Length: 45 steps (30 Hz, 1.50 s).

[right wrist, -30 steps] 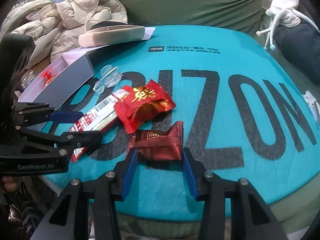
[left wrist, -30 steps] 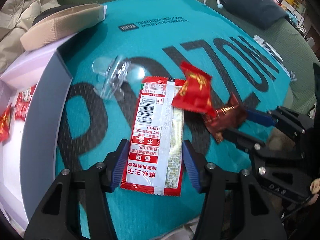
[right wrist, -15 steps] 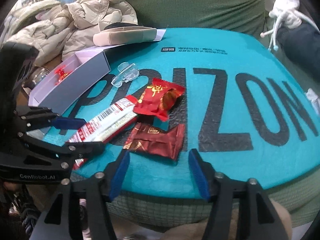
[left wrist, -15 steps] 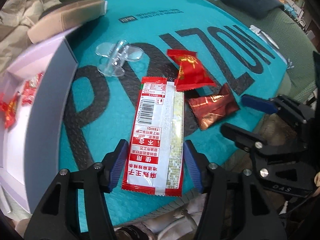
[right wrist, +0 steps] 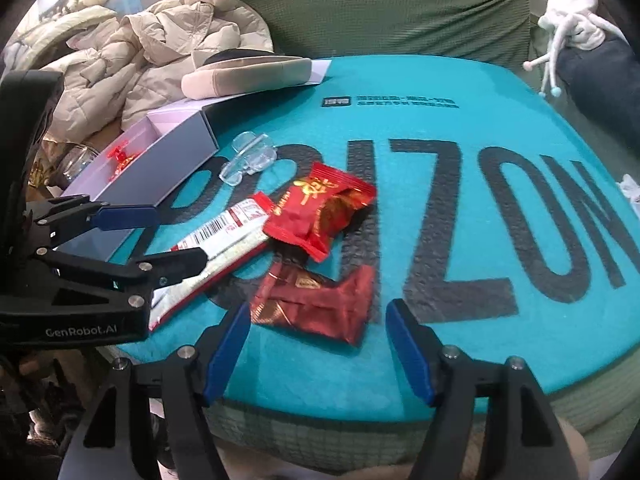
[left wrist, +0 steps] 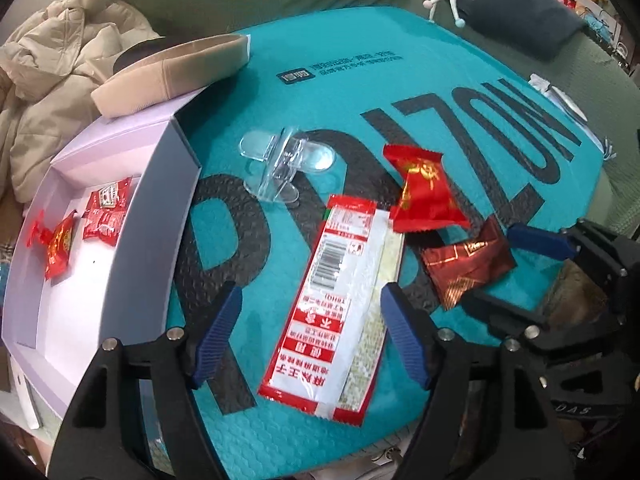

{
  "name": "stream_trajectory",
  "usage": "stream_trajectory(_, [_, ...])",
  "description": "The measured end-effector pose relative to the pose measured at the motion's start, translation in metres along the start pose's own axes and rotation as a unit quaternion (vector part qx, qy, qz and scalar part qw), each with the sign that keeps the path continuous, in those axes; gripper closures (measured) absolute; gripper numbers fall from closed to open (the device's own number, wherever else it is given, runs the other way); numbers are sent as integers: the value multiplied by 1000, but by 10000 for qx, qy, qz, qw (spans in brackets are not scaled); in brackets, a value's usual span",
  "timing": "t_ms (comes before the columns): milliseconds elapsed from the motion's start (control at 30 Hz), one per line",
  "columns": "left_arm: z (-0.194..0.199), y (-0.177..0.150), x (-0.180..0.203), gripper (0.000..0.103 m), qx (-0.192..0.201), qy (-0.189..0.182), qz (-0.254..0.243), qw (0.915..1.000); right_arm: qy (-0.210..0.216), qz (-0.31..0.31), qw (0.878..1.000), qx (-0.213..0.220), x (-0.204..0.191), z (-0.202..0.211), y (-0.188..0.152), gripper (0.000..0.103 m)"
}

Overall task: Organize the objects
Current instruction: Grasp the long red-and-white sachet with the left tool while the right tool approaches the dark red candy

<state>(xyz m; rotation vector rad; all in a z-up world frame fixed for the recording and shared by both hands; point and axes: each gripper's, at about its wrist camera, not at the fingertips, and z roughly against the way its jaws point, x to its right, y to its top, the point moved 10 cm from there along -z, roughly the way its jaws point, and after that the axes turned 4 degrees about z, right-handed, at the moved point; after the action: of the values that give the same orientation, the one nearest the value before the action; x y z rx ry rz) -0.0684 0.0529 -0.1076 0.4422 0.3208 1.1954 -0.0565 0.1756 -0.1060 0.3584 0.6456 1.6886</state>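
Note:
A long red-and-white sachet (left wrist: 340, 308) lies on the teal mat (left wrist: 360, 92), between the open jaws of my left gripper (left wrist: 310, 334). A bright red candy wrapper (left wrist: 424, 192) and a dark red one (left wrist: 466, 266) lie just right of it. My right gripper (right wrist: 316, 350) is open, with the dark red candy (right wrist: 316, 306) just ahead of its jaws and the bright red candy (right wrist: 320, 210) beyond. A clear plastic clip (left wrist: 286, 164) lies further back. An open white box (left wrist: 80, 280) at left holds small red packets (left wrist: 104, 212).
A beige case (left wrist: 172, 76) rests on the box's far end. A beige jacket (right wrist: 132, 64) is heaped at the back left. A dark cushion (left wrist: 516, 16) and white cord lie at the back right. The mat sits on a green sofa (right wrist: 380, 8).
Both grippers have opened wider and pulled back from the mat. The bright red candy, which lay over the dark red one, now lies apart from it.

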Motion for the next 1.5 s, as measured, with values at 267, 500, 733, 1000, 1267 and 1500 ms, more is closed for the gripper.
stream_trajectory(267, [-6,2,2,28,52,-13,-448,9990,-131,137,9997,122,-7,-9,1,23])
stream_trajectory(500, [-9,1,4,22,118,0,-530,9985,-598,491,9970,76,-11,-15,0,26])
stream_trajectory(733, [-7,2,16,21,85,-381,-562,9977,-699,344,9969,104,1,-8,0,57])
stream_trajectory(1000, [-20,-8,21,20,-164,-545,-515,9971,-464,52,9988,123,10,1,-2,63])
stream_trajectory(1267, [-23,4,10,52,-42,-493,-179,9986,-123,-269,9993,233,15,7,-4,54])
stream_trajectory(1500, [-25,6,9,54,-66,-487,-85,9988,-98,-127,9995,254,3,1,-1,26])
